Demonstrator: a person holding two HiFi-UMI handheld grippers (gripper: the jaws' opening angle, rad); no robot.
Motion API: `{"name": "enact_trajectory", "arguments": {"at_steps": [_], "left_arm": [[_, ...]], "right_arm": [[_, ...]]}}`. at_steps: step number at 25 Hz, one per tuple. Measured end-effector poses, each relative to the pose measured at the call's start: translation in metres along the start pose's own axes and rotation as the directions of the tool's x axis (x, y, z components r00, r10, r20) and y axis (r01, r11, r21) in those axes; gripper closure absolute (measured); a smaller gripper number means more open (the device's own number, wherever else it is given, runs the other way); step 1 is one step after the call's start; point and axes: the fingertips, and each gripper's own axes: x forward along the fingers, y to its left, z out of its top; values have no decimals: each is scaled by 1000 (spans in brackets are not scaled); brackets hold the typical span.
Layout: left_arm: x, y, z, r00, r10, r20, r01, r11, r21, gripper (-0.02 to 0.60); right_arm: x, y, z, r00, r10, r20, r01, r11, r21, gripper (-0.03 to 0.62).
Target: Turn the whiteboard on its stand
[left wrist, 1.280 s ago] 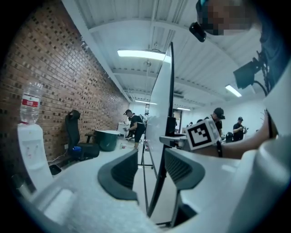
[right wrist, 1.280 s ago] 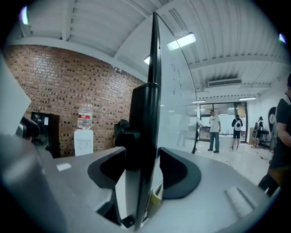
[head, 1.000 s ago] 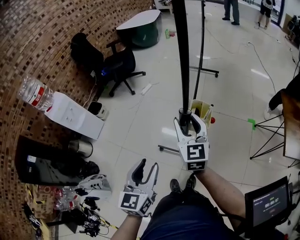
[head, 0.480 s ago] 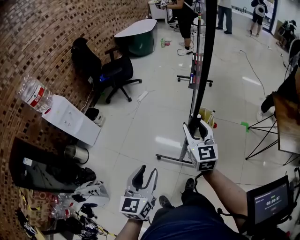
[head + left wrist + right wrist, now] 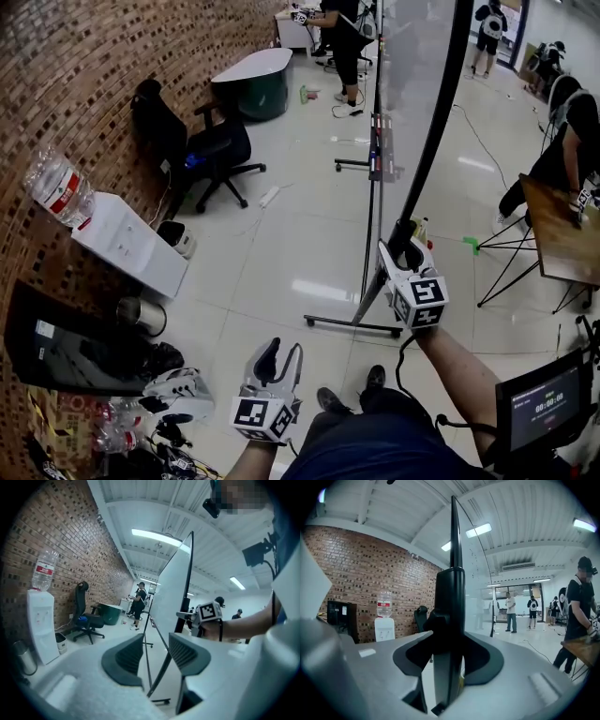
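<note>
The whiteboard (image 5: 412,56) stands upright on a wheeled stand (image 5: 352,323), its pale face partly turned toward me. My right gripper (image 5: 405,246) is shut on the board's black edge frame (image 5: 439,122); its jaws have just been closing with that frame between them. In the right gripper view the frame (image 5: 450,634) fills the gap of the right gripper (image 5: 449,656). My left gripper (image 5: 277,352) hangs low near my body, open and empty. In the left gripper view the left gripper (image 5: 155,654) points at the whiteboard (image 5: 171,588).
A water dispenser (image 5: 122,239) and a dark screen (image 5: 66,347) line the brick wall on the left. An office chair (image 5: 202,150) and a white table (image 5: 248,75) stand farther back. A wooden table (image 5: 558,234) and several people are at the right.
The whiteboard has swung from edge-on to showing its face. My right gripper moved right with the frame in it. My left gripper drifted lower and to the left.
</note>
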Motion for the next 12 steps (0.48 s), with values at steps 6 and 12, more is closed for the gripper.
{"name": "enact_trajectory", "arguments": {"at_steps": [6, 12], "left_arm": [[-8, -20, 1, 1000, -3, 6, 2, 1000, 24, 405], [-19, -54, -13, 1000, 17, -16, -17, 1000, 14, 406]], "right_arm": [[-17, 4, -3, 1000, -6, 12, 6, 1000, 12, 418], [-31, 14, -2, 1000, 22, 18, -22, 1000, 2, 414]]}}
